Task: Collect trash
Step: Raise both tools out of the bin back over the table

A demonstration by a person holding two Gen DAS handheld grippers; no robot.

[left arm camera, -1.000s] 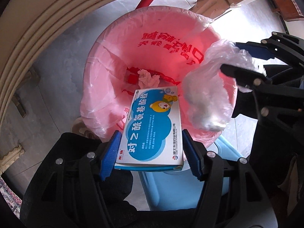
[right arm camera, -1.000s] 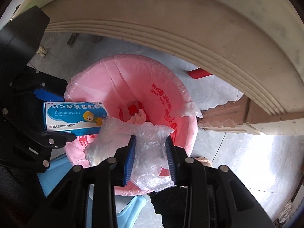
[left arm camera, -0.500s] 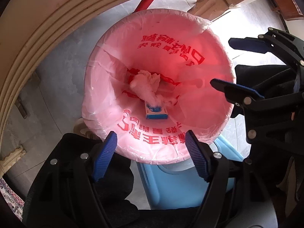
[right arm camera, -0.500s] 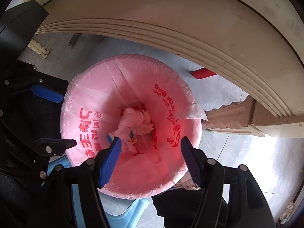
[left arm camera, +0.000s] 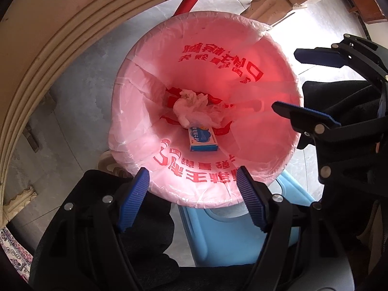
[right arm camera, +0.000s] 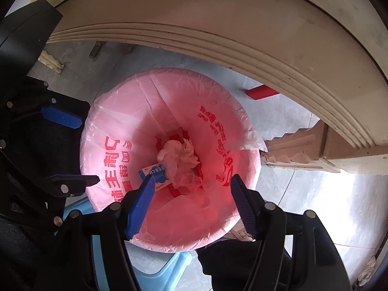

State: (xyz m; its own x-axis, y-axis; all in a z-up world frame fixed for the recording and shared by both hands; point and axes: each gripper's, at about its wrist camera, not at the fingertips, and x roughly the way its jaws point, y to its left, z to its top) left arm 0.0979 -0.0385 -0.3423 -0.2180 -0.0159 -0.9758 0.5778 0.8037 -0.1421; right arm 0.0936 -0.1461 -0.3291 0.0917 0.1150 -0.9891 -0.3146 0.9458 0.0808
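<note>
Left wrist view: my left gripper [left arm camera: 191,201] hangs over the pink-lined bin [left arm camera: 135,101], jaws spread wide, nothing between the pads. The blue medicine box [left arm camera: 202,139] lies at the bottom of the liner, just below a crumpled tissue wad [left arm camera: 191,108] with clear plastic film [left arm camera: 215,114] touching it. My right gripper [left arm camera: 312,84] sits over the bin's right rim, jaws also apart and empty.

Right wrist view: same picture from above (box half hidden behind a pad). Drop looks done, I judge. To finish well I'd lift both grippers straight up so the pads don't snag the loose liner edge [right arm camera: 252,140], then swing toward the tabletop [right arm camera: 242,24] for any remaining trash.
</note>
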